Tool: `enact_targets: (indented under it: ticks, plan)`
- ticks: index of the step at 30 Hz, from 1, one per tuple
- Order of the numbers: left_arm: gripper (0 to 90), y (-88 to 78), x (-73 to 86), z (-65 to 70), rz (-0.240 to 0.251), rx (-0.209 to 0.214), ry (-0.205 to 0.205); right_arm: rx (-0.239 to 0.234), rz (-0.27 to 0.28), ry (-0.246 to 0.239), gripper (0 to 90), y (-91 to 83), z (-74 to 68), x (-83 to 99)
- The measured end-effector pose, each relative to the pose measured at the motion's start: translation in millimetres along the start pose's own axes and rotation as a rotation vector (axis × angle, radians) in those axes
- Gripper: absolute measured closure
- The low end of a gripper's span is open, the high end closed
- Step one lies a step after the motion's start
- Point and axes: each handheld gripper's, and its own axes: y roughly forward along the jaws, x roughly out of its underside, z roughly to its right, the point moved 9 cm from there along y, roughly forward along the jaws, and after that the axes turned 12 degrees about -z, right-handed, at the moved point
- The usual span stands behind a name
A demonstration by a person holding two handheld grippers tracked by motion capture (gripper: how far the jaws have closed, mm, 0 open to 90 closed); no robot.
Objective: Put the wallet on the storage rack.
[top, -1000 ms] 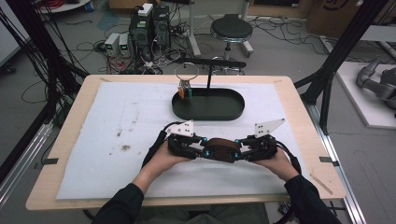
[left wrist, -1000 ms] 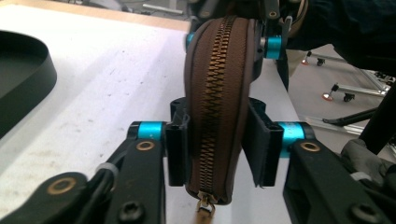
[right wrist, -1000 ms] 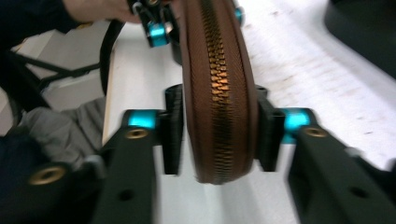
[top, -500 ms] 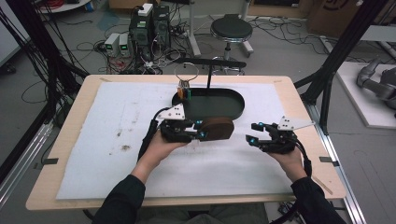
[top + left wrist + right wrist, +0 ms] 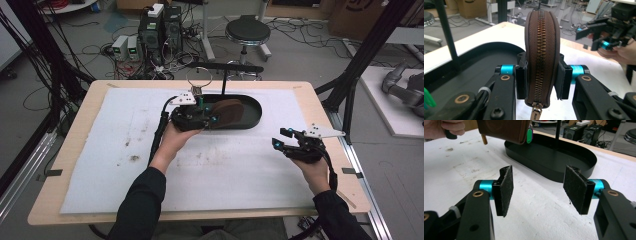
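Observation:
A brown zippered pouch hangs over the left part of the black oval tray, and my left gripper is shut on it. In the left gripper view the pads squeeze the pouch from both sides, zipper facing the camera, pull tab hanging down. My right gripper is near the table's right side, apart from the pouch. Its jaws have just been opening, and its own view shows the right gripper open with nothing between the pads. The pouch and tray lie beyond it.
A black post with a crossbar rises from the tray, and a wire ring hangs at its left end. A small green item sits by the tray's left end. The white mat has dark stains on its left part.
Both grippers held the pouch at the mat's front centre. The right one let go and moved right; the left one carried the pouch up and away to the tray.

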Motion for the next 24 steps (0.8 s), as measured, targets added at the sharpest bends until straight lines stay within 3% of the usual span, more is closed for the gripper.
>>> enact_targets:
  ticks: [12, 19, 24]
  plan:
    - [67.9, 20.6, -6.3, -25.4, -0.026, -0.039, -0.018, 0.028, 0.002, 0.048, 40.1, -1.7, 9.7, 2.5]
    - [67.8, 34.4, -7.2, -40.4, -0.029, -0.074, -0.026, 0.025, -0.001, 0.045, 40.0, -0.2, 8.9, 2.4]
    - [67.9, 38.6, 1.8, -55.5, -0.052, -0.114, -0.053, 0.018, 0.002, 0.045, 40.1, -0.9, 7.3, 1.9]
